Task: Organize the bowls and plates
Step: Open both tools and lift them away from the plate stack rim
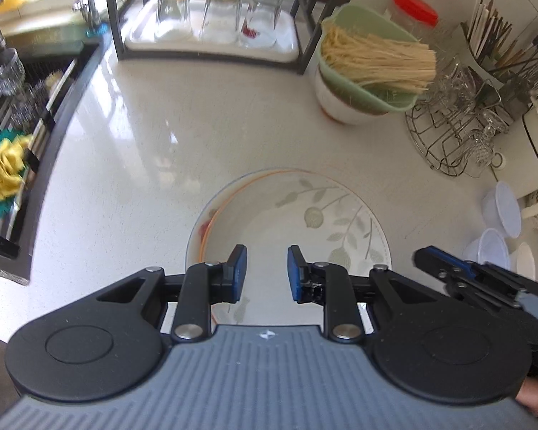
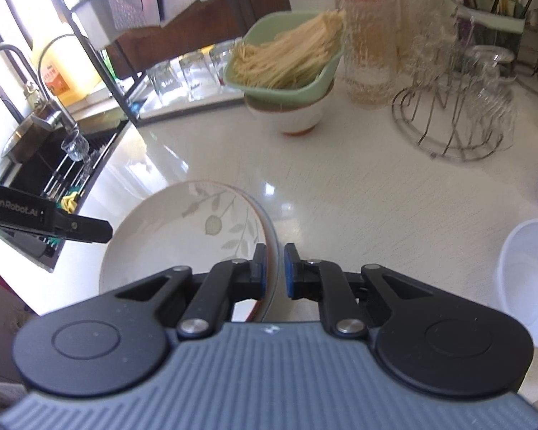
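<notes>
Two plates lie stacked on the white counter (image 1: 143,143). The top one is a white plate with a grey-green leaf pattern (image 1: 305,222) (image 2: 183,236). Under it, an orange-rimmed plate (image 1: 204,229) (image 2: 260,215) sticks out at the left. My left gripper (image 1: 267,272) (image 2: 107,231) hovers over the stack's near part, jaws apart with nothing between them. My right gripper (image 2: 276,268) (image 1: 421,256) is shut just above the stack's right rim, which shows through the slit between its pads. It holds nothing. A white bowl (image 1: 331,104) (image 2: 297,118) stands further back.
A green basket of dry noodles (image 1: 369,71) (image 2: 287,68) sits in the white bowl. Behind are a tray of upturned glasses (image 1: 211,28), a wire rack of glasses (image 1: 455,125) and a red-lidded jar (image 2: 369,43). The sink (image 1: 25,107) is left; plastic tubs (image 1: 498,229) (image 2: 531,276) are right.
</notes>
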The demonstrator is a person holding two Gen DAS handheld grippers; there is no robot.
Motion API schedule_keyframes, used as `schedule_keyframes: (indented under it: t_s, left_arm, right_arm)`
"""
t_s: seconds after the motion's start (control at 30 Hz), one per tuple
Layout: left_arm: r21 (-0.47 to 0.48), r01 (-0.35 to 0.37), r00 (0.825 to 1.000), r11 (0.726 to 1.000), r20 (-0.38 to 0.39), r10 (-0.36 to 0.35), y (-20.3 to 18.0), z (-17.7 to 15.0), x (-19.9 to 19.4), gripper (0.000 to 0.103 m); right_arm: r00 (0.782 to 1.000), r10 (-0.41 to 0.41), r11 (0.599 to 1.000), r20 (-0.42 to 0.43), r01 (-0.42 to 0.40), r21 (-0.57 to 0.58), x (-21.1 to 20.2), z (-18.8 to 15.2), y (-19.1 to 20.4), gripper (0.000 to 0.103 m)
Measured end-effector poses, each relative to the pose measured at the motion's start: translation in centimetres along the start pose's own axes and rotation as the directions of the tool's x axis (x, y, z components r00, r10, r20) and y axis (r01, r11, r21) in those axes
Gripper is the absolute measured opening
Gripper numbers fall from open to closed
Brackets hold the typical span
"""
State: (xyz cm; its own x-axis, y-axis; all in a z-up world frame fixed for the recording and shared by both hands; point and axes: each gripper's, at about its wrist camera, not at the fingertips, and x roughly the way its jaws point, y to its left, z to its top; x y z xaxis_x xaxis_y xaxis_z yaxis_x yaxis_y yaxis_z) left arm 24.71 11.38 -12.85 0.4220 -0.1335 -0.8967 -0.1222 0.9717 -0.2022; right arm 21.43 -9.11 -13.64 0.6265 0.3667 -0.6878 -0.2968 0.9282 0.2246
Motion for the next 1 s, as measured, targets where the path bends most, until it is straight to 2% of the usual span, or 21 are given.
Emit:
schedule_keyframes:
  t_s: [0.1, 0.33, 0.73, 1.0]
  left_arm:
    - [0.007, -0.021, 1.000, 1.000, 0.021, 0.021, -0.8, -0.4, -0.6, 0.027]
    - [0.004, -0.029, 0.997, 1.000, 0.078, 0.028, -1.9, -1.6, -3.2, 0.027]
    - [0.002, 0.032, 0.986, 0.999, 0.164, -0.032, -4.1, -3.2, -7.3, 0.027]
    - [0.021, 0.057, 0.981, 0.998, 0.185, -0.060, -5.2, -3.4, -8.4, 0.027]
  right_arm:
    - [0.998, 0.057, 0.998, 0.021, -0.057, 0.034, -1.4, 0.1, -0.5, 0.014]
    - [0.995, 0.072, 0.997, 0.075, -0.073, 0.018, -4.0, 0.4, -0.4, 0.014]
    - [0.984, 0.063, 0.997, 0.167, -0.068, 0.023, -8.4, 0.6, -0.8, 0.014]
    - [0.978, 0.045, 0.999, 0.206, -0.049, 0.018, -9.8, 0.4, -0.7, 0.014]
